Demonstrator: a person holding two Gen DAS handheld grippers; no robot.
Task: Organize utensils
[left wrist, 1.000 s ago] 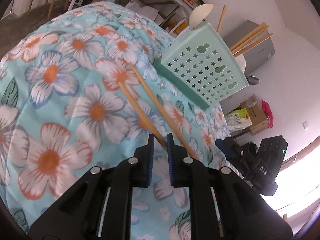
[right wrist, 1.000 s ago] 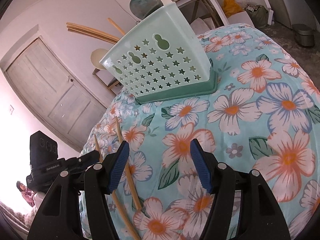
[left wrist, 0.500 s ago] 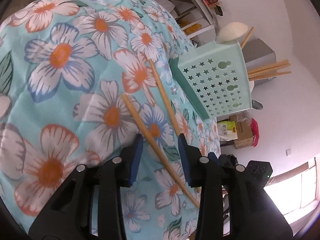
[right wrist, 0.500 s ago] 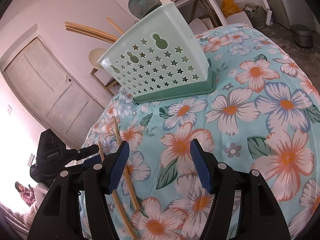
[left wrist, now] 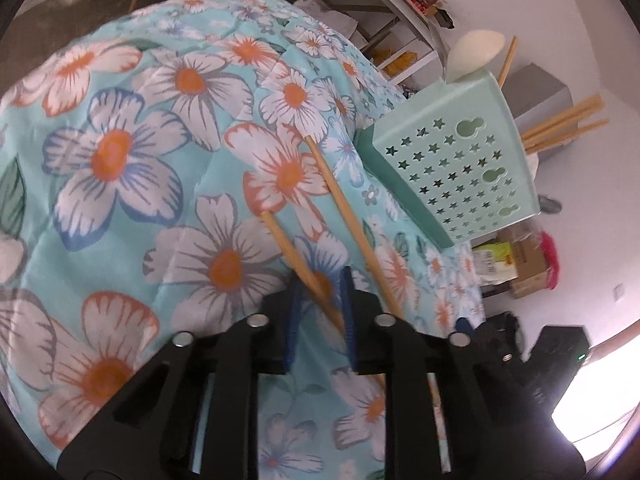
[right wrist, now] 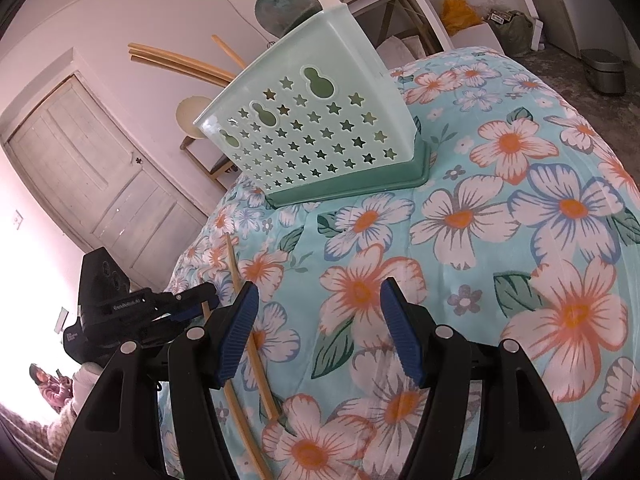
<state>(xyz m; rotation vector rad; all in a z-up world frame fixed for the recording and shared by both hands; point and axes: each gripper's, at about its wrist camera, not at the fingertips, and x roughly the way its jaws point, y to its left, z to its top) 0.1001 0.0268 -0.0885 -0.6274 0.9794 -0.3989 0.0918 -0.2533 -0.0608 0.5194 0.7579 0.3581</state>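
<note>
Left gripper [left wrist: 320,312] jaws just closing, a narrow gap left around the nearer chopstick [left wrist: 298,258]; pad contact unclear. Long axis running ahead and leftward from the jaws. Second chopstick [left wrist: 344,216] just outside the right pad, parallel. Right gripper [right wrist: 320,320] gaping, empty.

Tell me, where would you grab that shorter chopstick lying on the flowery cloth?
Grip the shorter chopstick partway along its shaft, coming down from above with the jaws straddling it crosswise. It lies flat and thin on the soft cloth, so only its narrow sides offer purchase. The left gripper already brackets it that way, jaws just closing.
</note>
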